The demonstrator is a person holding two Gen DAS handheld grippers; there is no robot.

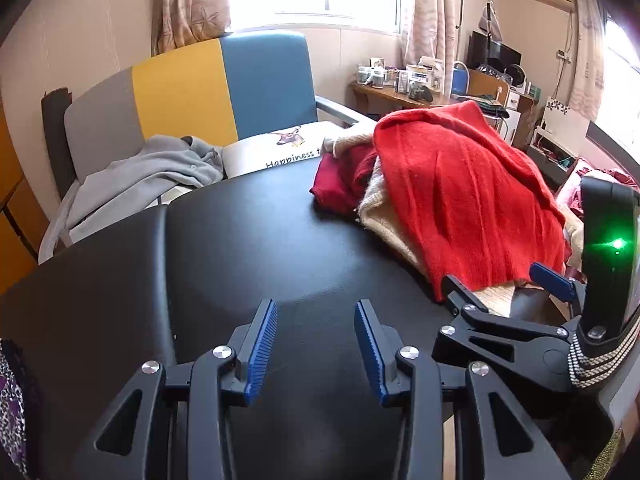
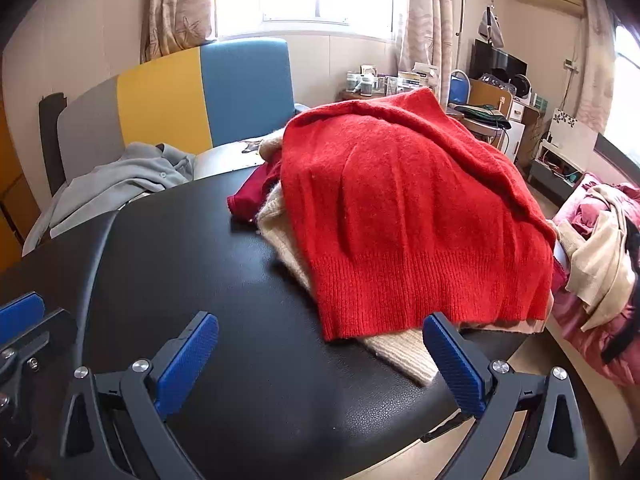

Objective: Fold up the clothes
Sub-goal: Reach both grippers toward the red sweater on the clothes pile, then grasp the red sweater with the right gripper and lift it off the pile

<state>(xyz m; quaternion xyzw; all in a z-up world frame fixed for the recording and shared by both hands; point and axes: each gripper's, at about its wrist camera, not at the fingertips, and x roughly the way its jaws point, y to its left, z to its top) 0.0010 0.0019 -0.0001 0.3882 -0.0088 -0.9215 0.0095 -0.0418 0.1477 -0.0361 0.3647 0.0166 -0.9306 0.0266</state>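
A bright red knit sweater (image 2: 400,216) lies heaped on the black table (image 2: 192,264), on top of a cream sweater (image 2: 400,354) and a dark red garment (image 2: 248,198). My right gripper (image 2: 320,340) stands wide open just in front of the red sweater's ribbed hem, with nothing between its fingers. My left gripper (image 1: 316,320) is open over bare table, left of the pile; the red sweater (image 1: 468,196) sits to its right. The right gripper (image 1: 512,288) shows at the right edge of the left wrist view, near the hem.
A grey garment (image 1: 140,180) and a white printed cushion (image 1: 276,152) lie on the grey, yellow and blue chair (image 1: 192,88) behind the table. More clothes (image 2: 596,256) are piled on a pink surface to the right. A cluttered desk (image 1: 408,92) stands by the far wall.
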